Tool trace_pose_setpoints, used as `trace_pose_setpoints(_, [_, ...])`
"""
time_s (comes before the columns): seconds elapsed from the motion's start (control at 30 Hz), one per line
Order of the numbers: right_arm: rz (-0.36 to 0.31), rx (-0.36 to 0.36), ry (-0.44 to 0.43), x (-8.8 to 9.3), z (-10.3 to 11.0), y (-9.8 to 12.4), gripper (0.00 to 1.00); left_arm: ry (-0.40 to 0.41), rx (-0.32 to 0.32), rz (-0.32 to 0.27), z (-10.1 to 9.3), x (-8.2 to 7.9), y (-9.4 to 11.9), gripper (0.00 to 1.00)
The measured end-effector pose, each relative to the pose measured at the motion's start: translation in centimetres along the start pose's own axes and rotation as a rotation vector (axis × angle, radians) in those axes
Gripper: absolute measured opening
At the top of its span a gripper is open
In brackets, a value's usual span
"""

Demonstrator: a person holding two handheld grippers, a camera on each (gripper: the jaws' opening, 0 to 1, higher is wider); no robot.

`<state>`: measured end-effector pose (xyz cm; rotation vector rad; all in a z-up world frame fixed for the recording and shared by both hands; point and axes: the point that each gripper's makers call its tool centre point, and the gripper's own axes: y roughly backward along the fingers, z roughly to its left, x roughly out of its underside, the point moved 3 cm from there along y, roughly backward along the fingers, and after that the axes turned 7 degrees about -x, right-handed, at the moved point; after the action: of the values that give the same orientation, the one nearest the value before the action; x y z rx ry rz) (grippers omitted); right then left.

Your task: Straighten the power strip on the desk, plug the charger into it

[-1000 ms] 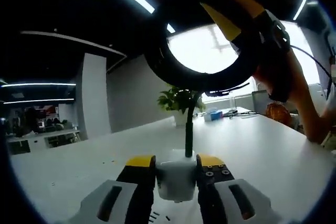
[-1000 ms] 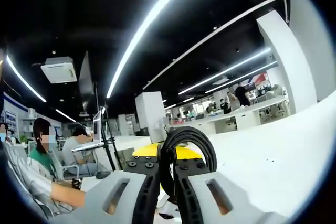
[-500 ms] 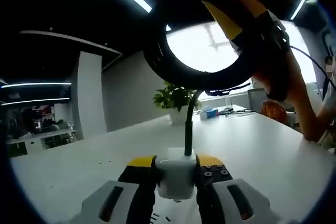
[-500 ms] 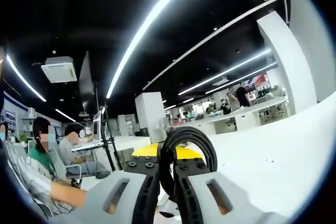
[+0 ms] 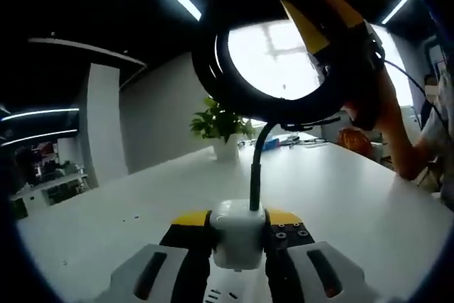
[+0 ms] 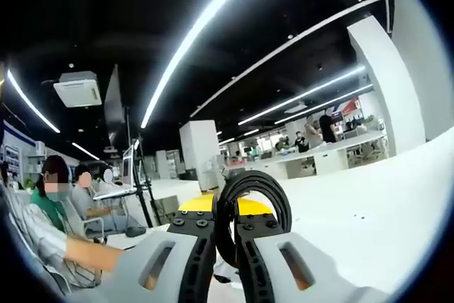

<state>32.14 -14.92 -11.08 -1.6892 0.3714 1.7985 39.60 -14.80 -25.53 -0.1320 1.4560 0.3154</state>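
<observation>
My left gripper (image 5: 237, 218) is shut on a white block (image 5: 237, 235), apparently the cord end of the power strip, held just above the white desk (image 5: 340, 204). A thick black cable (image 5: 255, 168) rises from the block and curls into a big loop (image 5: 213, 69) overhead. The right gripper (image 5: 319, 19), with yellow-tipped jaws, grips that loop at the upper right, with a hand (image 5: 383, 118) behind it. In the right gripper view my right gripper (image 6: 227, 211) is shut on the black cable loop (image 6: 273, 193), which arches up between the fingers.
A potted plant (image 5: 220, 125) stands at the desk's far edge, with small items beside it. White desk surface (image 6: 376, 204) stretches away to the right. People (image 6: 53, 189) sit at the left by a black stand (image 6: 138, 189).
The left gripper view has swung, so the plant sits further left, and the cable loop looks closer and larger. Both grips are unchanged; the right gripper view has barely shifted.
</observation>
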Motion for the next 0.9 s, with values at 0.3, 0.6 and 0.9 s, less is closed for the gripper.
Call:
trace_pose_setpoints(0.3, [0.027,0.012,0.011,0.2,-0.4,-0.5,0.06,0.025,0.058,0.006,0.2,0.3,-0.3,0.27])
trace_pose_setpoints(0.6, [0.051,0.015,0.015,0.8,-0.6,-1.2,0.06,0.03,0.059,-0.01,0.6,0.7,-0.5,0.27])
trace_pose_setpoints(0.9, [0.065,0.019,0.026,1.1,-0.7,-1.4,0.06,0.069,0.073,-0.013,0.8,0.8,-1.0,0.27])
